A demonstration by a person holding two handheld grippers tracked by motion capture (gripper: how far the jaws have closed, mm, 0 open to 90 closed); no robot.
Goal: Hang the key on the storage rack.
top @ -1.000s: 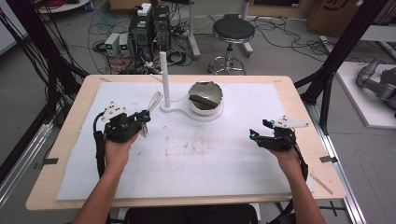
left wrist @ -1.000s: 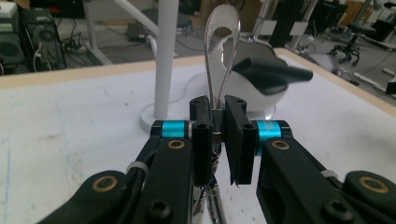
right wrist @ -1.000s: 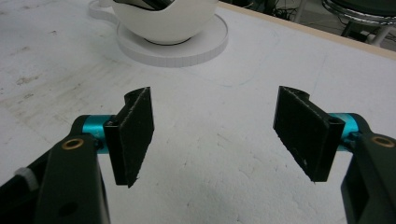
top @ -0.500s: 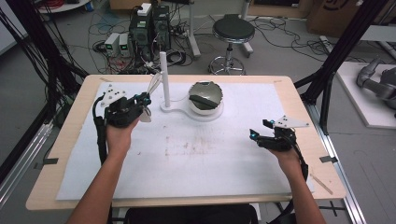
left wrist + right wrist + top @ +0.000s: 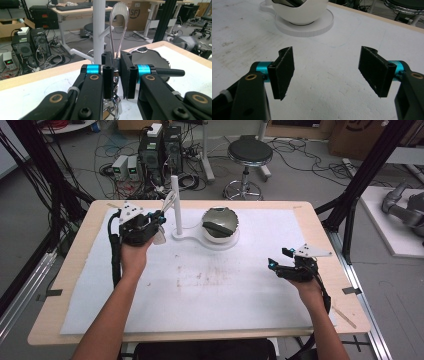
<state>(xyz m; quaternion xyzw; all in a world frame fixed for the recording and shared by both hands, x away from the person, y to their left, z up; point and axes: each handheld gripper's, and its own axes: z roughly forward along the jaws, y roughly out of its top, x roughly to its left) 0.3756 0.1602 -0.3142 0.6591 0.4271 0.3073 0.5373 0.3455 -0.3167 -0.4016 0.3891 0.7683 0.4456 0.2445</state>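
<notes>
My left gripper (image 5: 158,220) (image 5: 116,72) is shut on the neck of a shiny metal utensil. Its wire loop (image 5: 119,25) (image 5: 169,200) rises above the jaws, right in front of the white post (image 5: 99,30) of a peg stand (image 5: 175,202). The utensil's lower end hangs below the jaws. One short peg (image 5: 77,52) juts from the post to the left of the loop. My right gripper (image 5: 278,263) (image 5: 327,72) stands open over the white mat at the right, nothing between its pads.
A white bowl (image 5: 220,231) (image 5: 302,12) with a dark utensil inside sits on the stand's round base (image 5: 312,26), right of the post. The white mat (image 5: 210,285) covers most of the wooden table (image 5: 320,235). Cables, computers and a stool lie beyond the far edge.
My left hand has lifted and carried the metal utensil away from me, up to the stand's post. The right hand has kept still.
</notes>
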